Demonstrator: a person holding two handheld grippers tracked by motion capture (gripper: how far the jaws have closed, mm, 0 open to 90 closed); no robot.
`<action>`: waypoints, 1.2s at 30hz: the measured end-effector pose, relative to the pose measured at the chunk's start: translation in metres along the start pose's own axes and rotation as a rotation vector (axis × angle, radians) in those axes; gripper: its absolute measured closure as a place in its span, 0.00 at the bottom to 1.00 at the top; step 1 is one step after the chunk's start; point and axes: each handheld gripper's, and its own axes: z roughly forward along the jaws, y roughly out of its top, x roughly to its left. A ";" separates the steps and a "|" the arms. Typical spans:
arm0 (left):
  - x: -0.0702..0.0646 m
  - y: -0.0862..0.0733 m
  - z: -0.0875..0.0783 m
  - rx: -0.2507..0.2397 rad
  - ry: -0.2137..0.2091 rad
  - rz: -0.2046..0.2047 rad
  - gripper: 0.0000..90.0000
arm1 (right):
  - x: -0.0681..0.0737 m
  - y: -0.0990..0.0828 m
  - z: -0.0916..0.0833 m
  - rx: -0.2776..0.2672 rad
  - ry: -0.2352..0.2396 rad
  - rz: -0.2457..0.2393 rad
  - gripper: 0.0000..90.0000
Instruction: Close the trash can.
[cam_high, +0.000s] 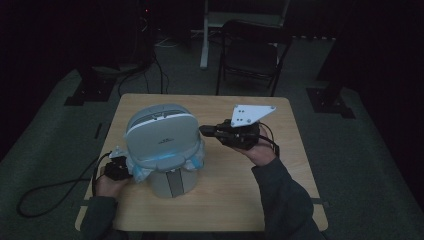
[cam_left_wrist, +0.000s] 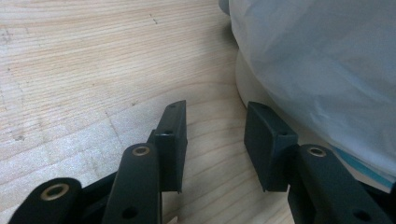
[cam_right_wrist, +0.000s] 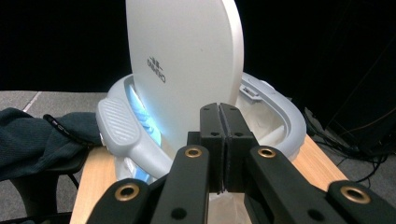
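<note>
small grey logo on bin lid (cam_right_wrist: 184, 65), unreadable

I count one lidded bin (cam_high: 167, 150) with one plastic liner (cam_left_wrist: 322, 70) on one table (cam_high: 260, 200), two grippers beside the bin, one chair (cam_high: 250, 55) beyond.

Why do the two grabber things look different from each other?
The left gripper has its fingers apart with nothing between them; the right gripper has its fingers pressed together. The left one sits low beside the plastic bag; the right one is held up by the bin's raised lid. Both have black fingers.
</note>
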 end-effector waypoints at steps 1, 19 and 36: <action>0.000 0.000 0.000 0.000 0.000 0.000 0.67 | 0.000 0.001 0.000 -0.003 0.003 -0.003 0.99; 0.000 0.000 0.001 -0.002 -0.003 -0.005 0.67 | 0.001 0.015 0.006 -0.028 0.019 -0.016 0.99; 0.000 0.000 0.001 -0.001 -0.003 -0.004 0.67 | -0.002 0.017 0.011 -0.029 0.024 -0.007 0.99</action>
